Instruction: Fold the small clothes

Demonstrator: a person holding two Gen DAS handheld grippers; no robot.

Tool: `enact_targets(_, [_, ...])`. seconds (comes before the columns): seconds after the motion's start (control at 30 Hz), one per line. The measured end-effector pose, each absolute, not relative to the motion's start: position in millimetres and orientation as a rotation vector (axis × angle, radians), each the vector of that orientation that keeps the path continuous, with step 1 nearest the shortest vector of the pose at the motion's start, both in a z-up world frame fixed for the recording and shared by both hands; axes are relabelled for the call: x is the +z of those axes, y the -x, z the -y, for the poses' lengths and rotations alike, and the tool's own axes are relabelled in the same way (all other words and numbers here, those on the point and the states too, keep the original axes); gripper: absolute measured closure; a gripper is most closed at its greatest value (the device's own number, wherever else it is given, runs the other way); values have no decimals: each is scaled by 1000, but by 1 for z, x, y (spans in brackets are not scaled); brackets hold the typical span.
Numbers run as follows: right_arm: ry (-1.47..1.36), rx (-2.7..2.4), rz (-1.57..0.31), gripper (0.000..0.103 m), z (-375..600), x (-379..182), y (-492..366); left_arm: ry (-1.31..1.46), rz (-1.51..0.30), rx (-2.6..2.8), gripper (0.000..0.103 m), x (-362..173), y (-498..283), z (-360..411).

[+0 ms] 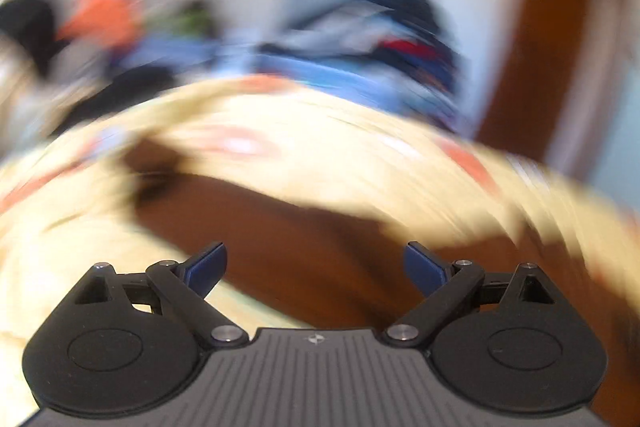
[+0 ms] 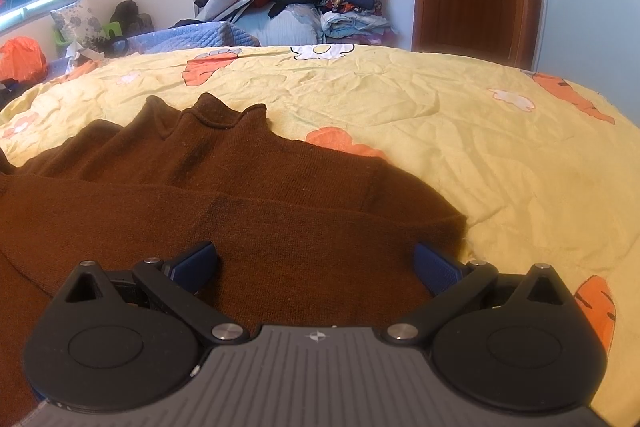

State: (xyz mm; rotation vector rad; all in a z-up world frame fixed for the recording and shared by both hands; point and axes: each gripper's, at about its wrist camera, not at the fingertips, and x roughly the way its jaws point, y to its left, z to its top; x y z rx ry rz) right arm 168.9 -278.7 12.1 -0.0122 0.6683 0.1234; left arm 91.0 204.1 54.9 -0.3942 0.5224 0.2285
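Brown sweater (image 2: pixel 224 187) lying just ahead of both fingers.
Right fingers (image 2: pixel 314 269) and left fingers (image 1: pixel 316 269) are hanging released, empty; sweater's long axis is running crosswise, nearer my right.

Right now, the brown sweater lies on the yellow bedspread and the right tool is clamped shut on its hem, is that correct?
Not quite: the right tool is open, its blue pads spread apart above the brown sweater, gripping nothing, as the right wrist view shows. The sweater does lie on the yellow bedspread.
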Motion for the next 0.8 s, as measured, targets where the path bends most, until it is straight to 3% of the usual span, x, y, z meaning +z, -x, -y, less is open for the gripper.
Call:
enact_targets(0.17, [24,118,-672,0,277,12,-170,955,-409,435,8,42,-93,-358])
enact_targets(0.43, [24,119,-672,0,278,12,-171,842,-512,436,8,29,-164,-382])
enact_targets(0.5, [23,119,-672,0,278,12,-171,822,-547,463,19,25,-170,-375])
enact_targets(0.57, [22,120,-671,0,278,12,-171,810,-614,453,73,21,-177,-370])
enact_targets(0.6, [21,120,-671,0,278,11,-171,801,-644,439,82,19,-180,-368])
enact_targets(0.67, [18,121,-671,0,278,12,-171,730,-671,466,92,20,-183,-361])
enact_targets(0.8, [9,123,-668,0,279,11,-171,612,-608,527,96,51,-171,-345])
